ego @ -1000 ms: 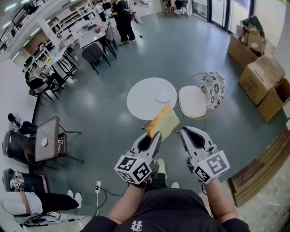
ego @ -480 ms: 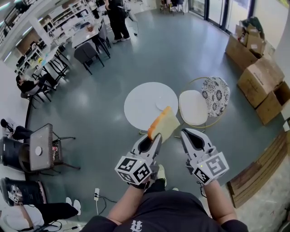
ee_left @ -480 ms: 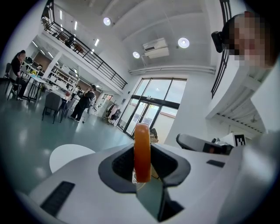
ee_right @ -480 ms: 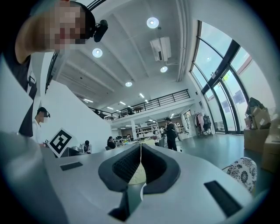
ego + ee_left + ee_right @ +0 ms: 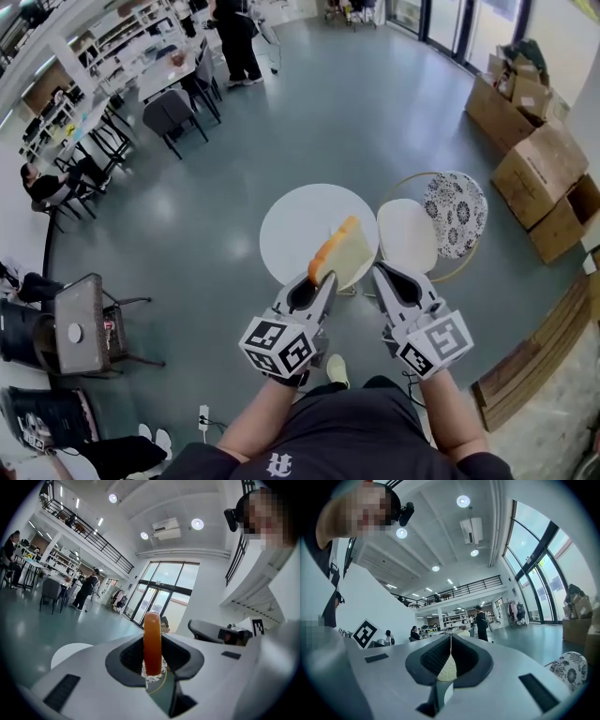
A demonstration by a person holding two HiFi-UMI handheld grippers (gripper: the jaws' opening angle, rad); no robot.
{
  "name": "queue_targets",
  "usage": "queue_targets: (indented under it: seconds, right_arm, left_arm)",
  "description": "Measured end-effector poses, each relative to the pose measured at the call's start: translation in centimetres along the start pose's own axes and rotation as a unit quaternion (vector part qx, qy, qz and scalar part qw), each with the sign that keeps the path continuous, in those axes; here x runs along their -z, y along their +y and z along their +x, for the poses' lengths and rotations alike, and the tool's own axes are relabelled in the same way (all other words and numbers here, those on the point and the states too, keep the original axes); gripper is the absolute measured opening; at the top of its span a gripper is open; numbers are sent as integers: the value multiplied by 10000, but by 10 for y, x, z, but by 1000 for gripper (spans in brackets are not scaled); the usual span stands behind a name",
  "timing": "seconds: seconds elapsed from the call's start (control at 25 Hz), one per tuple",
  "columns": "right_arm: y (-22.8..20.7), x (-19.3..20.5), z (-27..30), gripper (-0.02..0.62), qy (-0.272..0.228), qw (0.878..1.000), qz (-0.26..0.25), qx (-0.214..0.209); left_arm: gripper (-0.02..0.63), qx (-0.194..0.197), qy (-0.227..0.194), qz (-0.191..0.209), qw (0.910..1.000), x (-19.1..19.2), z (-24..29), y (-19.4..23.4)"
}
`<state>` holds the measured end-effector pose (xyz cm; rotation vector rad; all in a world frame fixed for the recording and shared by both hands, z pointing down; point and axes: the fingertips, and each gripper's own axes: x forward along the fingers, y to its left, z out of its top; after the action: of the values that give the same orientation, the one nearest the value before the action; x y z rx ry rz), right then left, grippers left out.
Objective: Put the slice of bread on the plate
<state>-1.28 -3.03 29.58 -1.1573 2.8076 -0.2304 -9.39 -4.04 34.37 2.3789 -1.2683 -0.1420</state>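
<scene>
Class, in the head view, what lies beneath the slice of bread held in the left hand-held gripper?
The round white table lies below the slice of bread, clamped in the left hand-held gripper. The bread covers part of the tabletop; anything resting there is hidden.

**Bread upright in the claw**

The left claw (image 5: 152,654) clamps the slice of bread (image 5: 152,637) edge-on (orange crust towards the camera), upright between its jaws. A round white counter (image 5: 69,652) lies low at the left, beyond.
</scene>
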Motion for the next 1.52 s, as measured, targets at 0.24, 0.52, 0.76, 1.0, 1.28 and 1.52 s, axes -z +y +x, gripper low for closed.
queue_targets:
  seconds: [0.24, 0.52, 0.76, 1.0, 1.28, 1.52]
  right_arm:
    - [-20, 5, 29, 8, 109, 9999, 23, 110]
    - [-66, 17, 59, 8, 122, 9996, 205, 179]
    - [-121, 25, 97, 8, 186, 9991, 379, 34]
    - [-184, 44, 137, 8, 357, 9978, 549, -139]
    - [-227, 72, 158, 8, 652, 9940, 856, -203]
    - [-239, 115, 163, 8, 769, 9927, 925, 76]
  left_arm:
    - [101, 135, 110, -231, 9996, -2, 26, 24]
    - [101, -34, 315, -302, 9990, 8, 66, 62]
    - [101, -287, 508, -298, 9979, 18, 122, 98]
    - [101, -680, 663, -271, 9951, 37, 179, 142]
    - [101, -1088, 1173, 376, 9864, 73, 223, 183]
    - [101, -943, 1487, 1106, 9781, 110, 242, 211]
